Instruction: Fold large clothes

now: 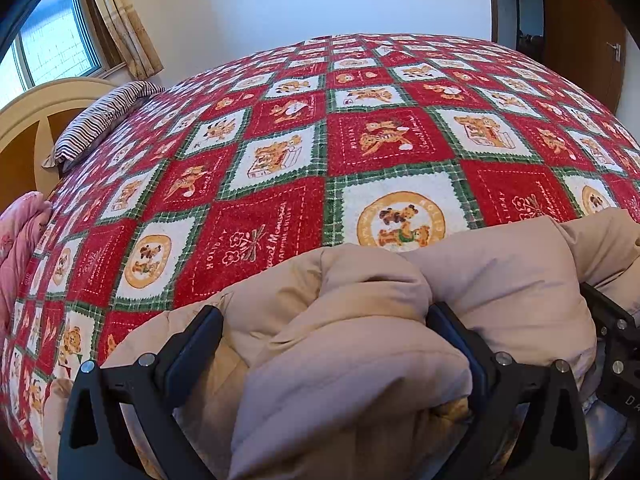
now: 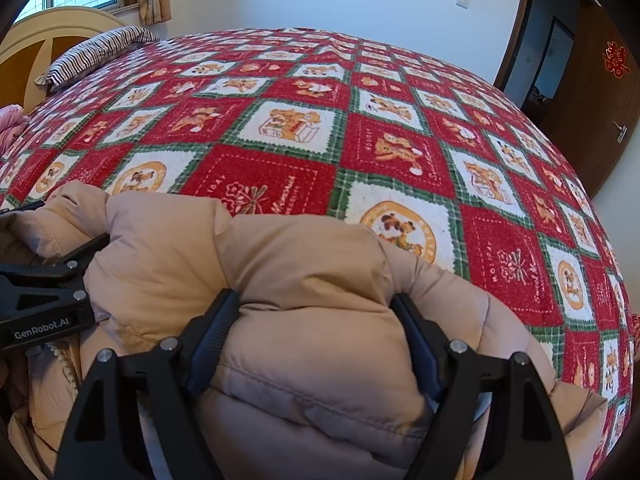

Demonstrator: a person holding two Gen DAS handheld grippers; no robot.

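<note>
A puffy beige down jacket (image 1: 500,280) lies bunched at the near edge of a bed. My left gripper (image 1: 324,312) has a thick fold of it filling the space between its two black fingers, whose pads press into the fabric. In the right wrist view the jacket (image 2: 180,240) bulges the same way between the fingers of my right gripper (image 2: 316,298), squeezed by the pads. The two grippers sit side by side. The right one shows at the edge of the left view (image 1: 612,340), and the left one at the edge of the right view (image 2: 48,280).
The bed is covered by a red, white and green teddy-bear quilt (image 1: 280,152). A striped pillow (image 1: 100,120) lies by the cream headboard (image 1: 32,120) at far left, a pink blanket (image 1: 20,240) at the left edge. A brown door (image 2: 600,100) stands at right.
</note>
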